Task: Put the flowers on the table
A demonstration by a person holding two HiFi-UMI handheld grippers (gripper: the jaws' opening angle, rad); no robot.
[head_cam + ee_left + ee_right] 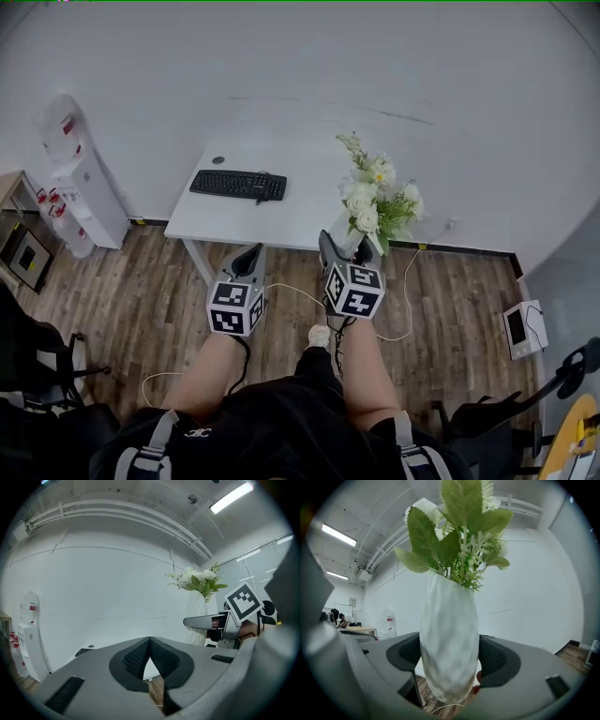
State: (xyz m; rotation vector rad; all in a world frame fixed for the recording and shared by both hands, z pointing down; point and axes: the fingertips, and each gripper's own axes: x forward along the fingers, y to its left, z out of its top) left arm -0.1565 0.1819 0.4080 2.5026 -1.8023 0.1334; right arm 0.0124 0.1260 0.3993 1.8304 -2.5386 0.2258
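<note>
A white textured vase [449, 639] with white flowers [373, 199] and green leaves [454, 536] is held upright in my right gripper [349, 251], whose jaws are shut on its sides. In the head view the vase [348, 238] hangs over the near right edge of the white table [281, 202]. My left gripper [247, 263] is beside it to the left, near the table's front edge, jaws shut with nothing between them. In the left gripper view the vase [197, 620] and flowers [199, 579] show at the right.
A black keyboard [238, 184] lies on the left part of the table. A white water dispenser [80, 192] stands by the wall at the left. Cables run over the wooden floor [141, 319]. Black chairs [37, 375] stand at the lower left and right.
</note>
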